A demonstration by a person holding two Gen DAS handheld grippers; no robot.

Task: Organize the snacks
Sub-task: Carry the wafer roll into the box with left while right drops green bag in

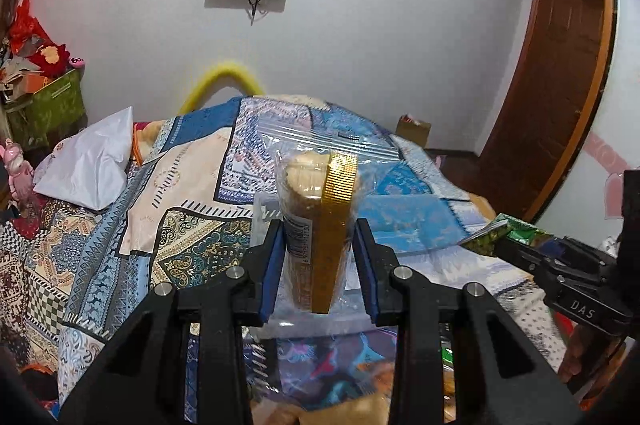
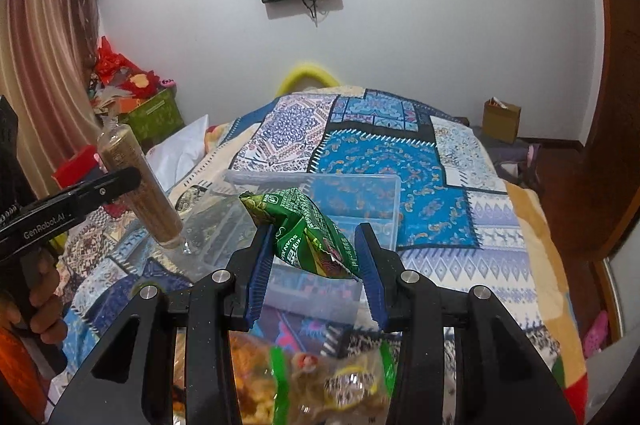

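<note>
My left gripper [image 1: 318,241] is shut on a roll of biscuits [image 1: 316,221] in clear wrap with a gold band, held above a clear plastic box [image 1: 312,321]. The roll also shows in the right wrist view [image 2: 140,181], tilted, with the left gripper's finger across it. My right gripper [image 2: 310,257] is shut on a green snack packet [image 2: 308,229], held over the clear plastic box [image 2: 360,197] on the bed. The right gripper shows at the right edge of the left wrist view [image 1: 560,265], with the green packet [image 1: 496,233] in it.
A patterned blue quilt [image 2: 380,153] covers the bed. Loose snack bags [image 2: 304,381] lie below my right gripper. A white pillow [image 1: 92,161] and a green bin of clutter [image 1: 48,105] are at left. A cardboard box [image 2: 502,121] sits on the floor by a wooden door [image 1: 560,65].
</note>
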